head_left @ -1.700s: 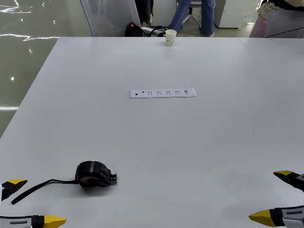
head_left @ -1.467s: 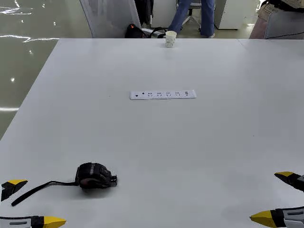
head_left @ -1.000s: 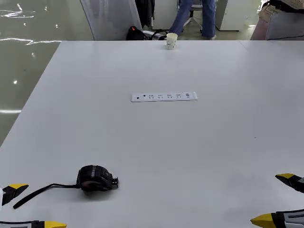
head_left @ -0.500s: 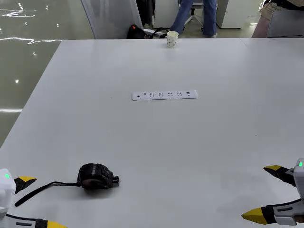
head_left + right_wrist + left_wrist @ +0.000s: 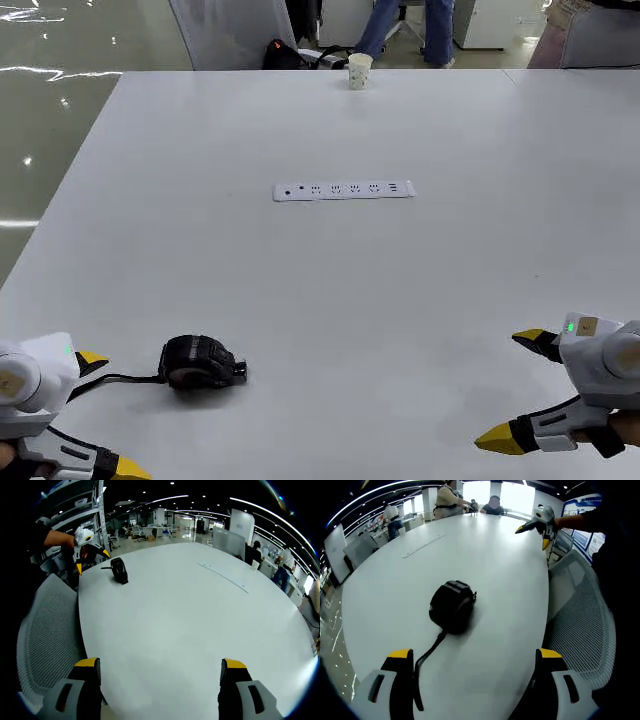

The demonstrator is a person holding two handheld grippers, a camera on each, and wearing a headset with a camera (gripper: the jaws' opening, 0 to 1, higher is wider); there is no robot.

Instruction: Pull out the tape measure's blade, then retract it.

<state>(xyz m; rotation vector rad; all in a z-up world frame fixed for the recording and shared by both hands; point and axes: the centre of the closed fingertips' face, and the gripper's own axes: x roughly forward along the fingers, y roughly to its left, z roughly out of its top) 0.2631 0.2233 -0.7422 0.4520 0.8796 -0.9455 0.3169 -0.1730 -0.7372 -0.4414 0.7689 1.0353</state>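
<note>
A black tape measure point(image 5: 198, 361) lies on the white table point(image 5: 330, 280) near the front left, its blade retracted and its black strap point(image 5: 120, 380) trailing left. My left gripper point(image 5: 110, 413) stands open just left of it, yellow tips either side of the strap's end, touching nothing. In the left gripper view the tape measure point(image 5: 452, 606) lies ahead of the open left gripper point(image 5: 475, 655). My right gripper point(image 5: 510, 387) hovers open and empty over the table's front right. In the right gripper view, the open right gripper point(image 5: 160, 663) faces the distant tape measure point(image 5: 119, 570).
A white power strip point(image 5: 343, 190) lies flat at mid-table. A paper cup point(image 5: 359, 71) stands at the far edge, with a person's legs and bags on the floor behind. A grey mesh chair point(image 5: 580, 620) sits at the near edge.
Both grippers have come forward and up over the table's near edge, the left one closing in on the strap's end. The tape measure has stayed in place.
</note>
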